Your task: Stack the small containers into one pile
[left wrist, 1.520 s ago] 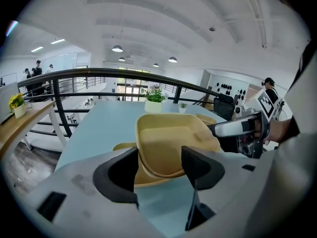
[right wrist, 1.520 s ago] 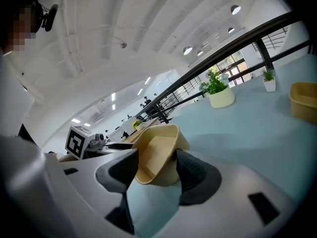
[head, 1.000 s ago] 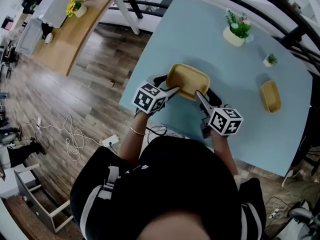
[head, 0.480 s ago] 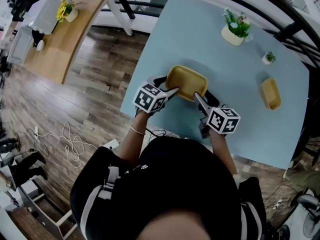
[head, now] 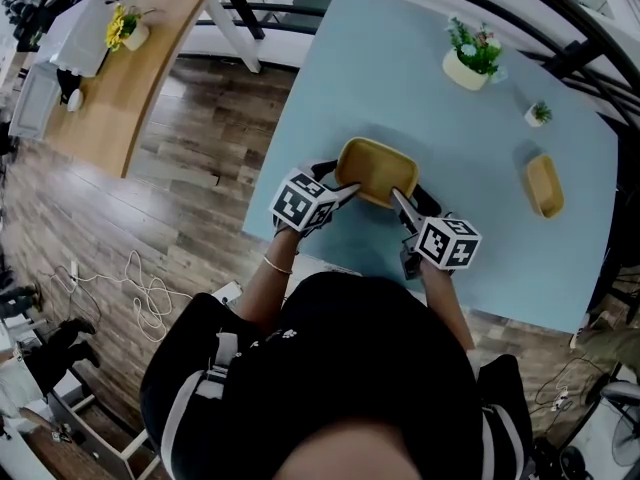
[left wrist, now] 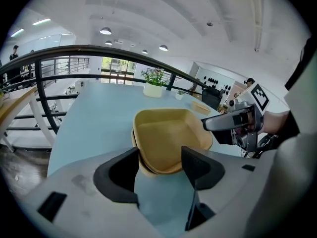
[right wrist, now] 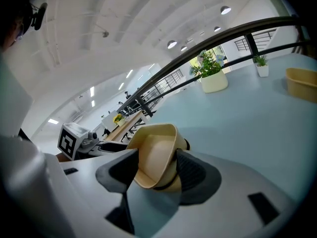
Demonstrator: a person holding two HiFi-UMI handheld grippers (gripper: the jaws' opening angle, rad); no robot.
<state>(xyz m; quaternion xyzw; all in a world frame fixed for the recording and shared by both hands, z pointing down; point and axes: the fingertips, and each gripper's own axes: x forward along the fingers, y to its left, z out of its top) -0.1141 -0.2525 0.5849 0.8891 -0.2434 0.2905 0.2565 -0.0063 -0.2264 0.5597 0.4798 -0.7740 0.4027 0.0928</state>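
A yellow container stack [head: 375, 171], seemingly two trays nested, sits near the front edge of the pale blue table [head: 400, 78]. My left gripper [head: 343, 185] holds its left end, and the stack's [left wrist: 168, 138] near corner fills the gap of the left gripper [left wrist: 158, 165], touching both jaws. From the other side my right gripper [head: 401, 199] grips the right end. In the right gripper view the stack [right wrist: 156, 155] sits pinched between the jaws of the right gripper [right wrist: 156, 171]. A single yellow container [head: 545, 186] lies apart at the table's right.
A white pot with a flowering plant [head: 470, 58] and a tiny potted plant [head: 537, 115] stand at the table's far side. A dark railing [head: 560, 38] curves behind the table. The table's left edge drops to wooden floor [head: 190, 168].
Almost nothing: both grippers stay at the ends of the yellow stack, which keeps its place on the table. Only the head view has shifted slightly.
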